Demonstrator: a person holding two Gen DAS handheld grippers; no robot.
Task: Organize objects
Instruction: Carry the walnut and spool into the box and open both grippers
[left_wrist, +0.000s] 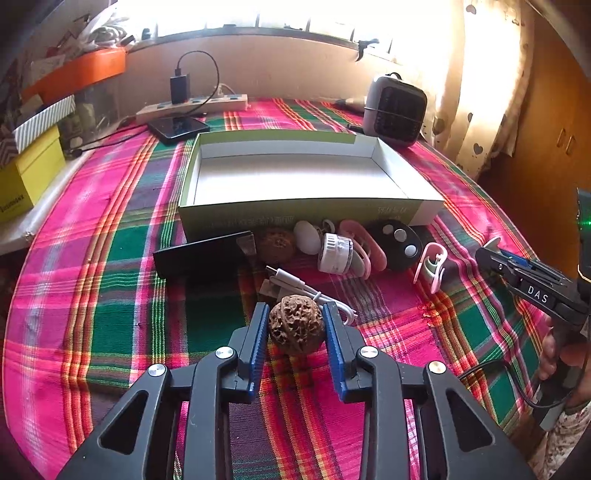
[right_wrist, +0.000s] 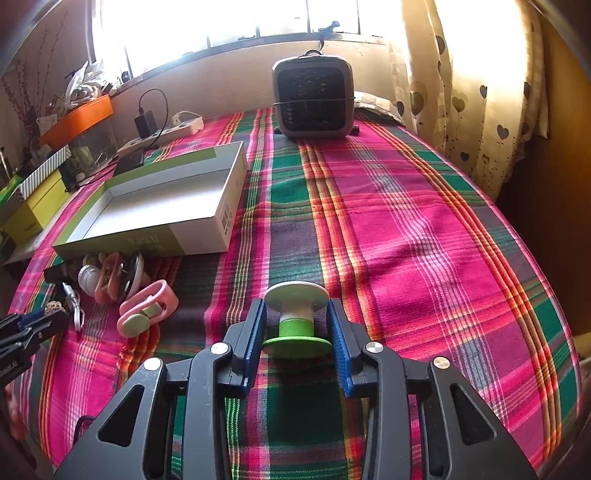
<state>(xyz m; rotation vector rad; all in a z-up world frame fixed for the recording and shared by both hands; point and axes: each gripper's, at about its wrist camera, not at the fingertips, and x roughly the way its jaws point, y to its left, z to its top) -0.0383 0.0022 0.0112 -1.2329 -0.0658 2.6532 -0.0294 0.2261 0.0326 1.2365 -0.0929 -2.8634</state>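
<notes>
Tongs in my left hand (left_wrist: 295, 325) clamp a brown wrinkled walnut (left_wrist: 296, 328); my right tongs (right_wrist: 297, 326) grip a green-and-white plastic spool (right_wrist: 297, 317) over the plaid-covered surface (right_wrist: 406, 221).

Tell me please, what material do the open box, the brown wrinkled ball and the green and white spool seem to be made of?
Open box: probably cardboard, with thin folded walls, a matte white inside and a printed green outside.
Brown wrinkled ball: looks like a walnut shell, woody, deeply ridged and dull.
Spool: likely smooth moulded plastic, with even green and white colour and a slight sheen.
</notes>
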